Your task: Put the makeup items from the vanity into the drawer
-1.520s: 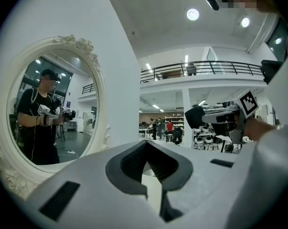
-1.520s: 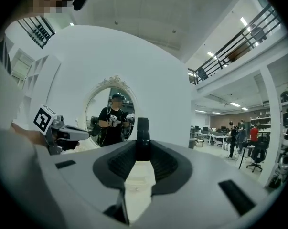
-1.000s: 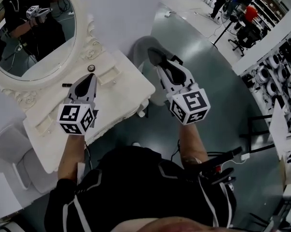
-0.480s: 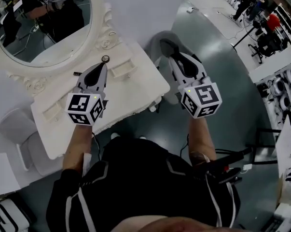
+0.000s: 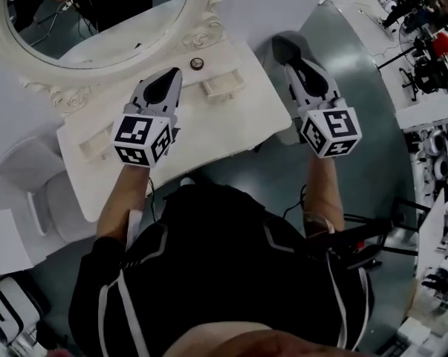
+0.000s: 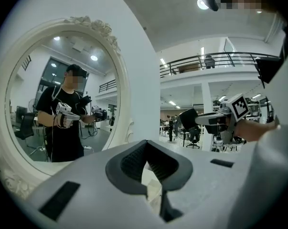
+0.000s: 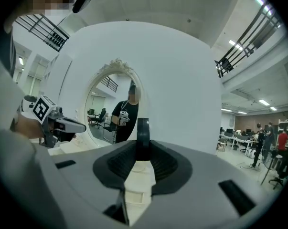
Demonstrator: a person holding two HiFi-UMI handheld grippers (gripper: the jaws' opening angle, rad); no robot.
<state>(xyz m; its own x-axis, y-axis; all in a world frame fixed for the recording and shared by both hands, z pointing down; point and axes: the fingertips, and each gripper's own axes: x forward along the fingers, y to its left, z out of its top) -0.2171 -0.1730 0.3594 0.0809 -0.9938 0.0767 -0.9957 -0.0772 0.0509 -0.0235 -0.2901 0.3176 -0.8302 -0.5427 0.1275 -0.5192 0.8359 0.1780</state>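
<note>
Big open lab hall: railed mezzanine (image 6: pixel 215 61) high beyond left fingers (image 6: pixel 129 162); desks (image 7: pixel 232 138), office chairs (image 7: pixel 280 168), standing people (image 7: pixel 256 144) right of right fingers (image 7: pixel 165 163); grey floor (image 5: pixel 372 192) below.

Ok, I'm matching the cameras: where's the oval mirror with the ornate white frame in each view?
Head view: oval ornate white-framed mirror, top left.
Left gripper view: mirror fills the left.
Right gripper view: mirror left of centre.
Shared landmark: white wall behind it.

Mirror (image 5: pixel 119 28) behind vanity (image 5: pixel 231 125), seat (image 5: pixel 23 173) at its left
</note>
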